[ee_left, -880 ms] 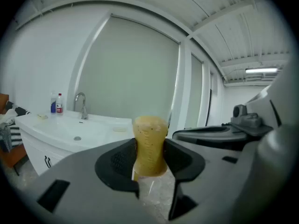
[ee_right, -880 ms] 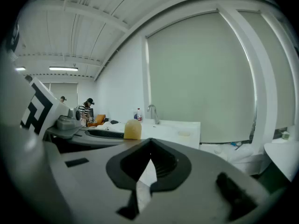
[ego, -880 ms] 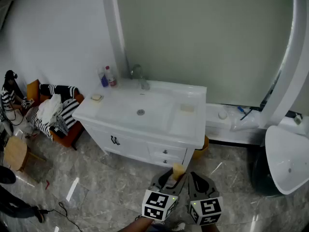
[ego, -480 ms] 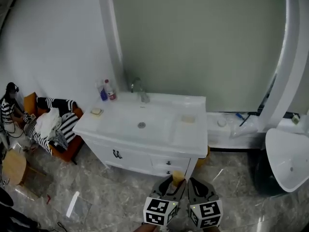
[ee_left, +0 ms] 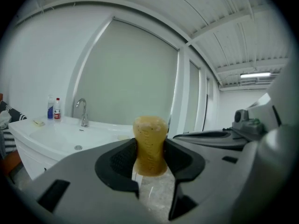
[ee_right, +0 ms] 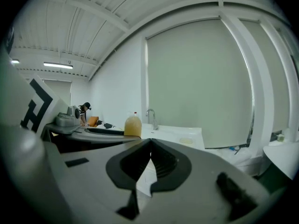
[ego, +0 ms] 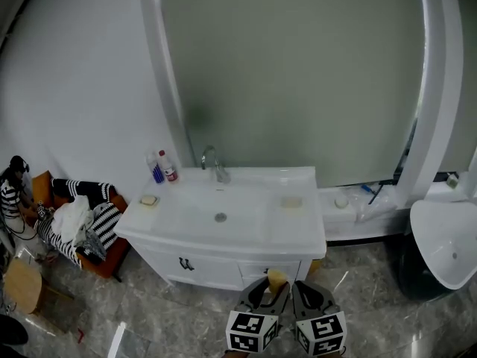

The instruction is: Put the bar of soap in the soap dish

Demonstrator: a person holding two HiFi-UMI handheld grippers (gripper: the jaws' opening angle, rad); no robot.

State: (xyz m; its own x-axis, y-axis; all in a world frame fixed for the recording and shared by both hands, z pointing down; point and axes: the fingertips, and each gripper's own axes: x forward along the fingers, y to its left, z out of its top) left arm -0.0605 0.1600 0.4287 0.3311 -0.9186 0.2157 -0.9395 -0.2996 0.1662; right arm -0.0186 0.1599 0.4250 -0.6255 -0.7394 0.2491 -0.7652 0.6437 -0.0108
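Plainly, the yellow-amber speckled bar of soap point(ee_left: 150, 134) is well short of the sink: it stands upright, pinched at its middle between the pads of the left gripper point(ee_left: 150, 158), whose jaws stand wide around it, above the grey marble floor point(ego: 164, 319) in front of the white vanity cabinet point(ego: 216, 256). The right gripper point(ee_right: 150, 157) is just beside it with its jaws together and nothing between them. The bar looks light and firm but waxy, so it may slip if it gets wet; the hold across its flat sides seems sound. A small pale tray point(ego: 291, 201) on the right of the countertop looks like the soap dish, though a little dish with something tan in it point(ego: 149, 200) sits at the far left corner, and which is meant cannot be told. A chrome tap point(ego: 212, 161) and two bottles point(ego: 162, 168) stand at the back, well clear of either spot. Nothing blocks the approach over the near edge.
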